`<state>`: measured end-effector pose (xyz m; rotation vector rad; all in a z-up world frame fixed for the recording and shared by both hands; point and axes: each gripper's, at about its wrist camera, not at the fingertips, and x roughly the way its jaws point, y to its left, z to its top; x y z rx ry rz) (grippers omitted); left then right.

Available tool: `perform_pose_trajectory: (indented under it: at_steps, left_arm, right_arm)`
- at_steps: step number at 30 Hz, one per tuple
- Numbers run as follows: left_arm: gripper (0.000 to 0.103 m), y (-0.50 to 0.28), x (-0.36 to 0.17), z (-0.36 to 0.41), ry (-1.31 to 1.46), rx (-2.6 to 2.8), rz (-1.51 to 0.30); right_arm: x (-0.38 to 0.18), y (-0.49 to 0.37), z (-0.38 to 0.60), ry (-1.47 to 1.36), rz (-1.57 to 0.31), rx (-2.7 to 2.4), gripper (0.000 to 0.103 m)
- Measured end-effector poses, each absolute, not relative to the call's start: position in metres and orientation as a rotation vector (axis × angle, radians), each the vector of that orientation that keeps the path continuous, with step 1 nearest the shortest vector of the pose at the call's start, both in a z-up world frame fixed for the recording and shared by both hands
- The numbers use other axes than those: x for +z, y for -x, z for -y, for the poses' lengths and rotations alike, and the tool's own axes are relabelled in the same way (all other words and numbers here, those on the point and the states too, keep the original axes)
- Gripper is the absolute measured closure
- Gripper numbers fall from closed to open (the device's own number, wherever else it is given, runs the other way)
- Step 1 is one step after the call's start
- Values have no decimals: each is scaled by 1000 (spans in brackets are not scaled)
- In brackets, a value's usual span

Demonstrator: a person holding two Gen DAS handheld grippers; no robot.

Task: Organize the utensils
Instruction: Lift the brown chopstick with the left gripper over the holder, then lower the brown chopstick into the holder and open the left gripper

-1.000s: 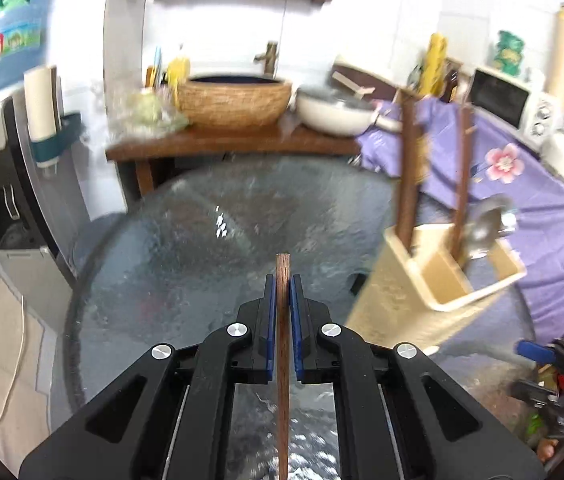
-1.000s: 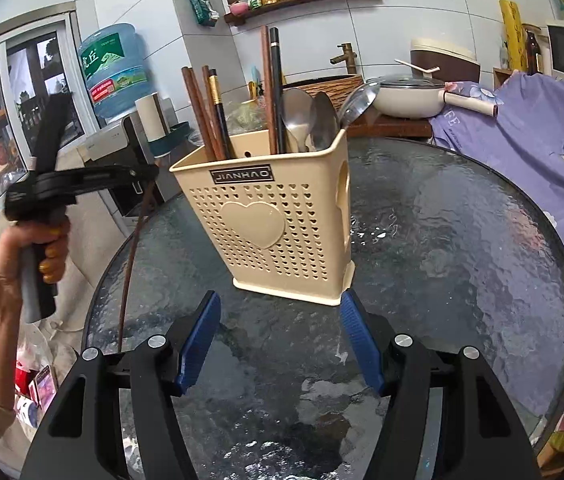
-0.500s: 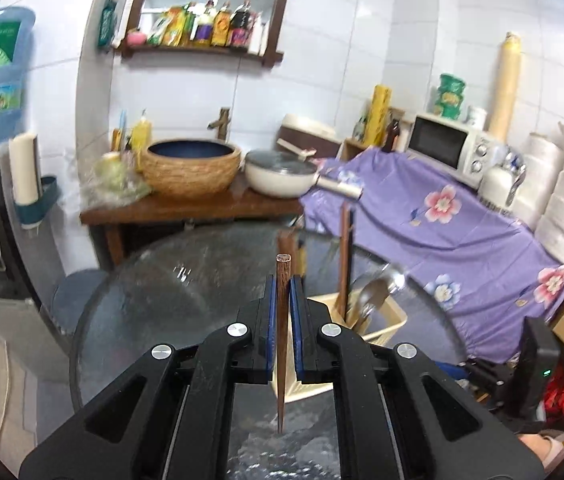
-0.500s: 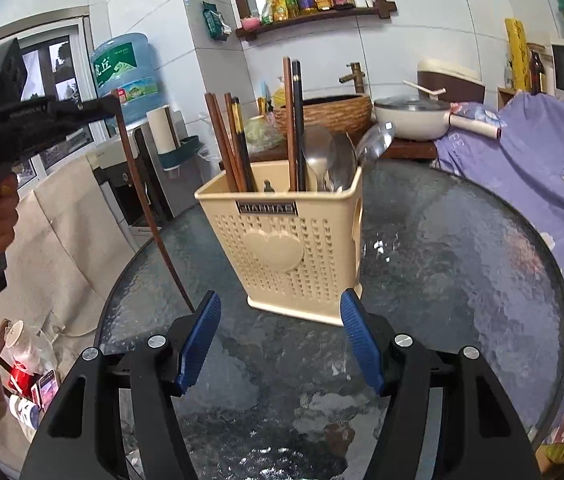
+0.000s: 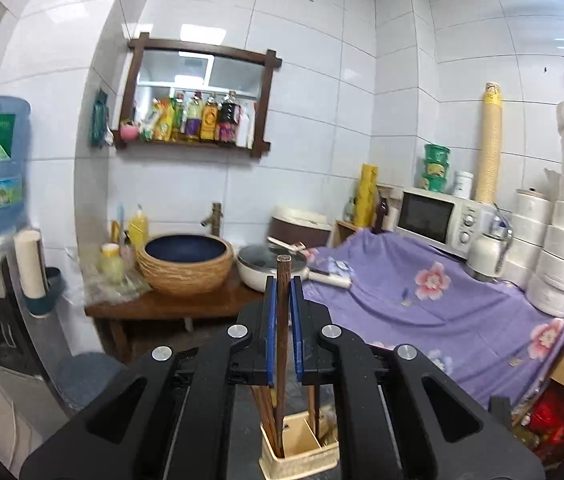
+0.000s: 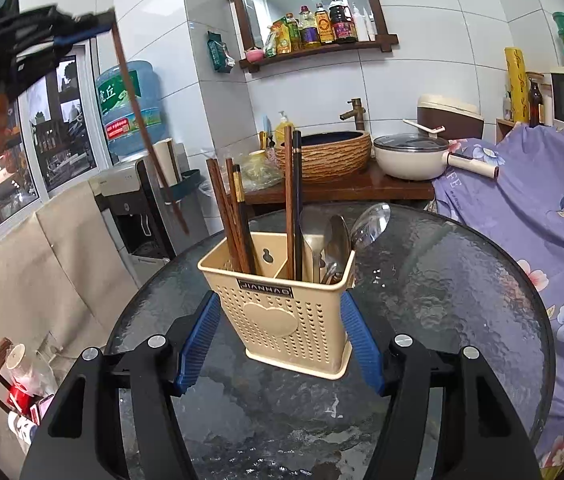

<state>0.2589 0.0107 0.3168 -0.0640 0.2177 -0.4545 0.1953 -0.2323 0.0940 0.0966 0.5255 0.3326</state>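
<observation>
A beige perforated utensil holder stands on the round glass table. It holds several dark chopsticks in its left compartment, and two chopsticks and metal spoons in the right. My right gripper is open, its blue pads on either side of the holder's base. My left gripper is shut on a brown chopstick. In the right wrist view it is raised high at the left, and the chopstick hangs slanting down toward the holder. The holder shows below the left gripper.
A wooden side table with a woven basin and a white pan stands behind the glass table. A purple flowered cloth covers furniture on the right. A water dispenser stands at the left.
My left gripper has lifted the chopstick high and swung it over toward the holder. My right gripper has moved in, so its pads now flank the holder.
</observation>
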Motion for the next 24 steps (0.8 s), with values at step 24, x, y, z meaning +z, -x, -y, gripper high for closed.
perform_pose_trajectory:
  at_steps: [24]
  left_arm:
    - [96, -328, 147, 34, 91, -412, -474]
  right_arm:
    - [63, -186, 233, -97, -584, 325, 42]
